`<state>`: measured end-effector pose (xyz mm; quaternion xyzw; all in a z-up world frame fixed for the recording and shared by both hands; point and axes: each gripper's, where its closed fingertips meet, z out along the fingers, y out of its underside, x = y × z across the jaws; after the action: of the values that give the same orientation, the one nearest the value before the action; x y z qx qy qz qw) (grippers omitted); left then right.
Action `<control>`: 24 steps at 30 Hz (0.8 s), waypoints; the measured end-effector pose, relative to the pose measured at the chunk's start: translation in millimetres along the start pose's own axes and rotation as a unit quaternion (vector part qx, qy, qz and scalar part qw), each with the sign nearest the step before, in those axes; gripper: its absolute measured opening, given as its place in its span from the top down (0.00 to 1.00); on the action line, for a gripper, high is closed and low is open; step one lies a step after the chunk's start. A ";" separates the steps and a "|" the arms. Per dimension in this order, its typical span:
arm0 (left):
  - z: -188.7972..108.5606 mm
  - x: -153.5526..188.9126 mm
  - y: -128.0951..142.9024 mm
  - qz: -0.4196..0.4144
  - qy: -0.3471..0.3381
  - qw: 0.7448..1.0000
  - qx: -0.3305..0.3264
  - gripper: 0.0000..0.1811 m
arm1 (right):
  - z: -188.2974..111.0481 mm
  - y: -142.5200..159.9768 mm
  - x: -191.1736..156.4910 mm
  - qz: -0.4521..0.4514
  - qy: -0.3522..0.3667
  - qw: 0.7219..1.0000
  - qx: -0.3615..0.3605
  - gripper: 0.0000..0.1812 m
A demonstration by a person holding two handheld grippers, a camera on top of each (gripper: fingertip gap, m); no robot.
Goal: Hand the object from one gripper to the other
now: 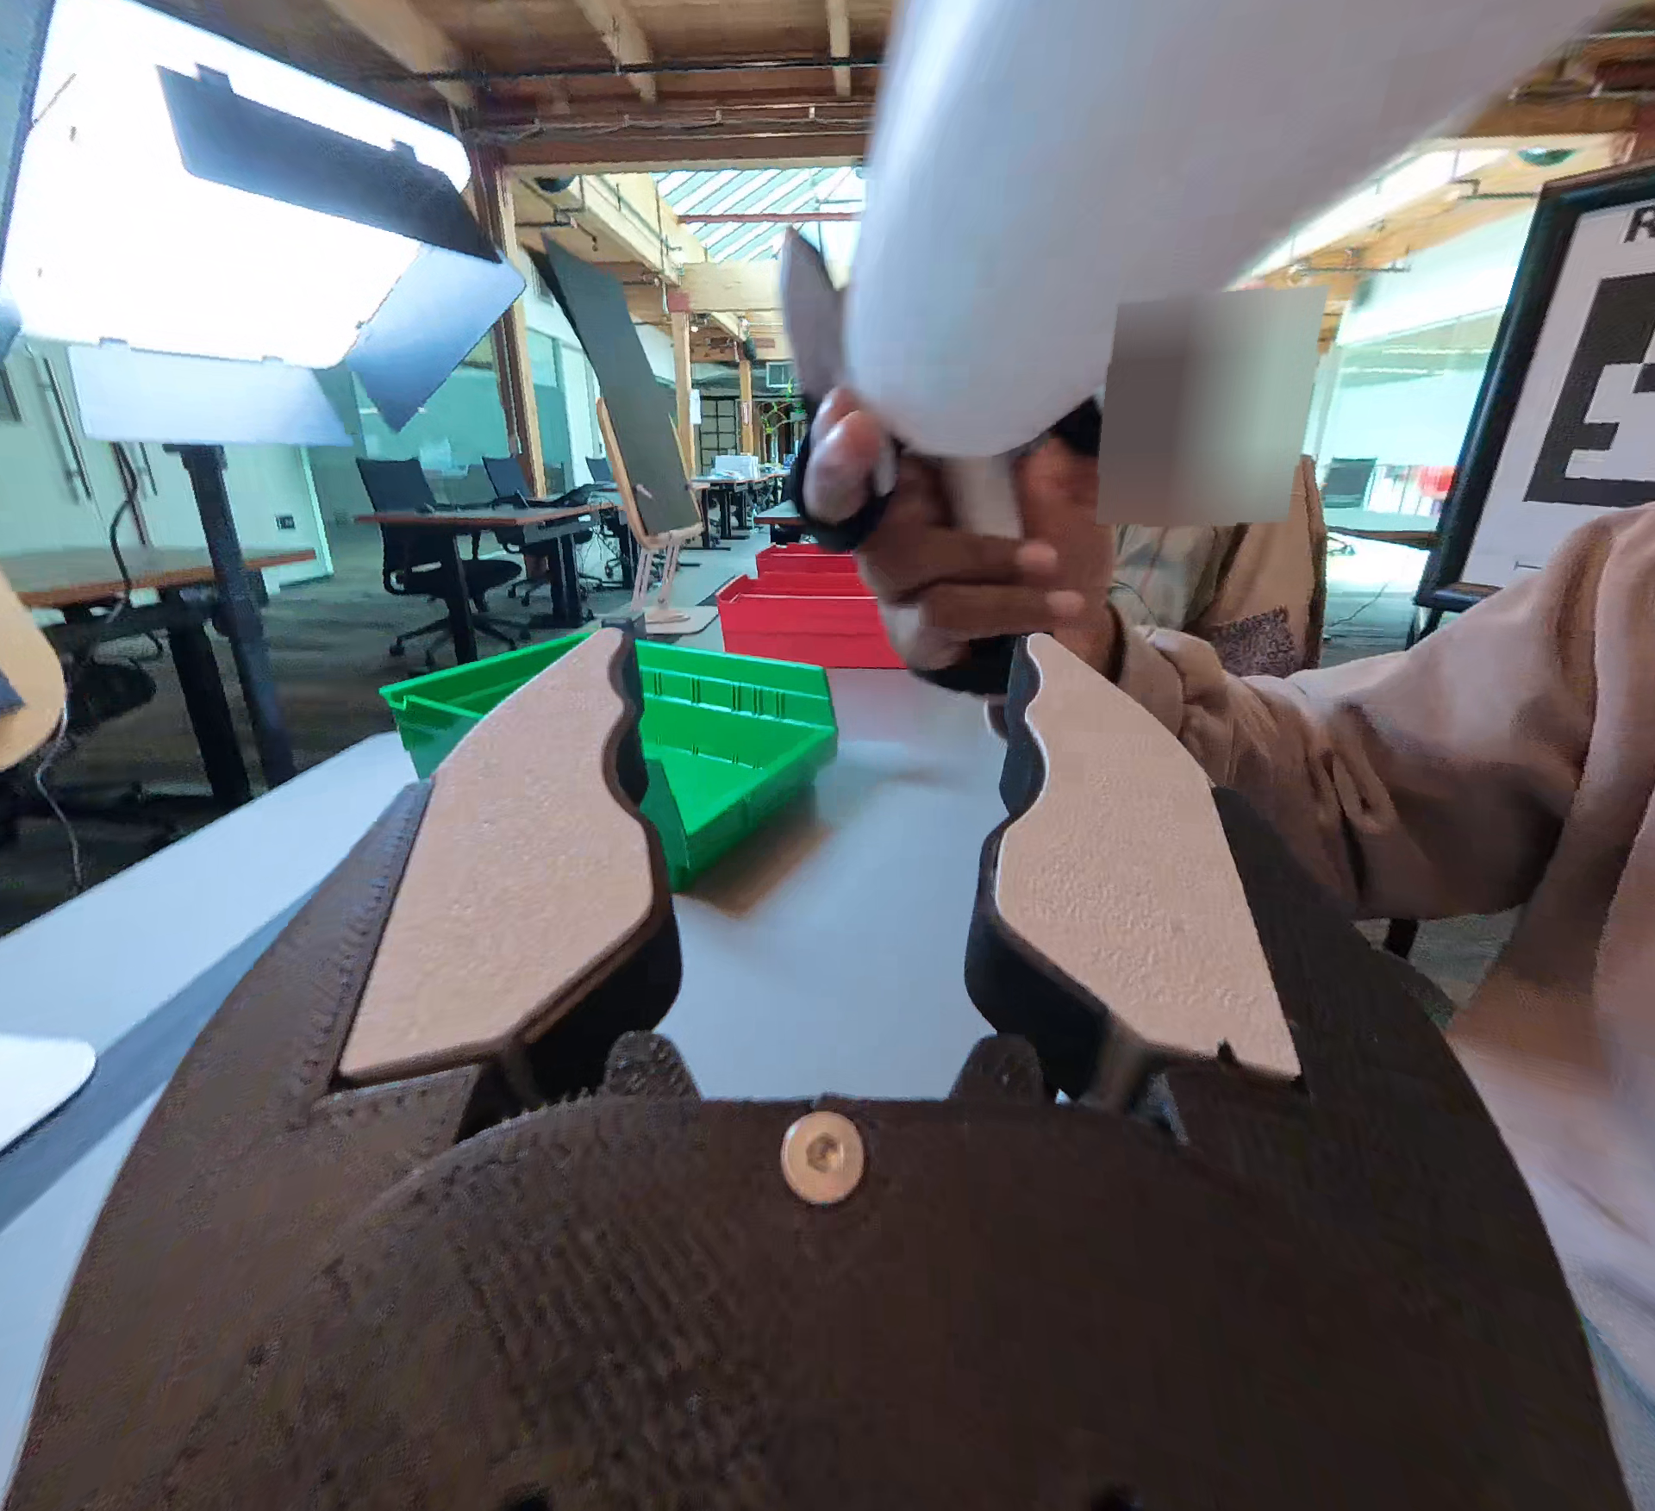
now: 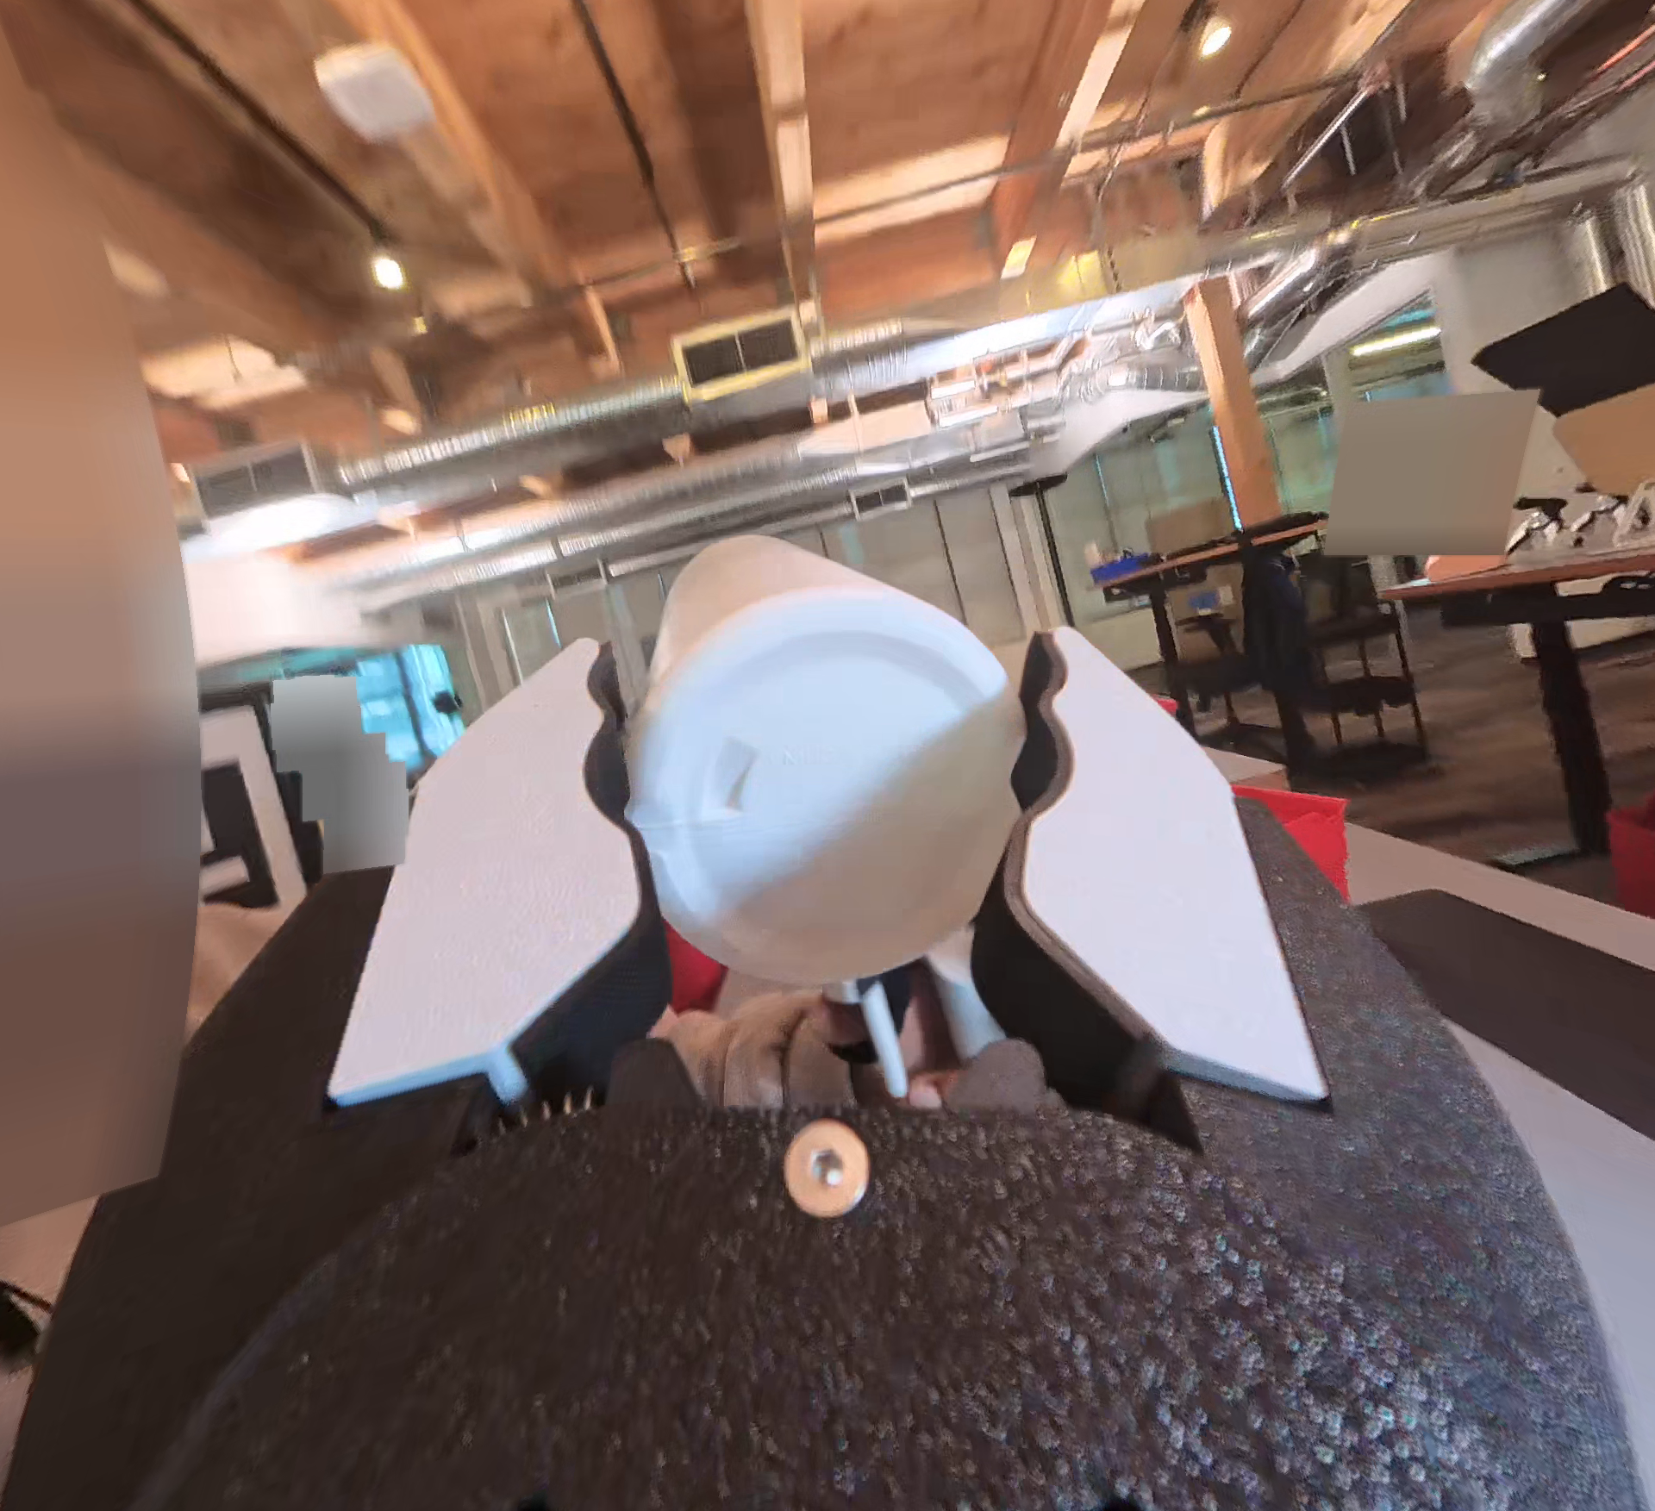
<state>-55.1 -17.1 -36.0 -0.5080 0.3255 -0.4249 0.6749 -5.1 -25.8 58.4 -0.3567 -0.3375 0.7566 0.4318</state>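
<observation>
Two grippers, one object: a white spray bottle [image 2: 819,752], clamped between the right gripper [image 2: 810,716] fingers at its base end. In the right wrist view the round bottom faces the camera and the body runs away from the lens, tilted up toward the wooden ceiling; the wavy inner edges of both fingers press the bottle's sides. A thin white tube and what looks like the trigger part sit below the bottle near the gripper's base, partly hidden, so I can't tell exactly how the head is oriented. In the left wrist view the same bottle [image 1: 1164,152] fills the upper right as a long white cylinder, its long axis running diagonally from upper right down to centre, the lower end near a hand [image 1: 949,563] that holds the other tool's grip; a beige sleeve [image 1: 1397,752] comes in from the right. Left gripper [image 1: 824,662] fingers spread apart, nothing between them, below the bottle and not touching it. Beyond them, on the grey table [image 1: 860,958]: a green bin [image 1: 743,743] close by, red bins [image 1: 797,617] farther back. Motion blur on the bottle, edges soft.
</observation>
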 end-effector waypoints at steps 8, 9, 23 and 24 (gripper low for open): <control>15.7 18.4 -66.1 0.043 -0.042 0.991 0.119 0.41 | 2.1 57.3 38.7 0.164 -0.031 0.986 0.019 0.53; 15.7 17.3 -70.1 0.051 -0.050 0.990 0.119 0.40 | 3.5 63.2 38.8 0.182 -0.043 0.982 0.017 0.53; -4.2 -18.3 -53.1 0.009 -0.073 0.997 0.010 0.44 | -6.6 105.9 68.4 0.043 0.043 0.982 -0.179 0.52; -6.0 -23.7 -47.7 0.025 -0.091 0.995 -0.018 0.44 | -10.4 102.7 71.3 0.020 0.052 0.980 -0.192 0.51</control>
<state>-82.1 -4.0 8.4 -0.5483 0.2835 -0.3536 0.7028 -65.4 -1.0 -48.8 -0.4789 -0.4465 0.6662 0.3570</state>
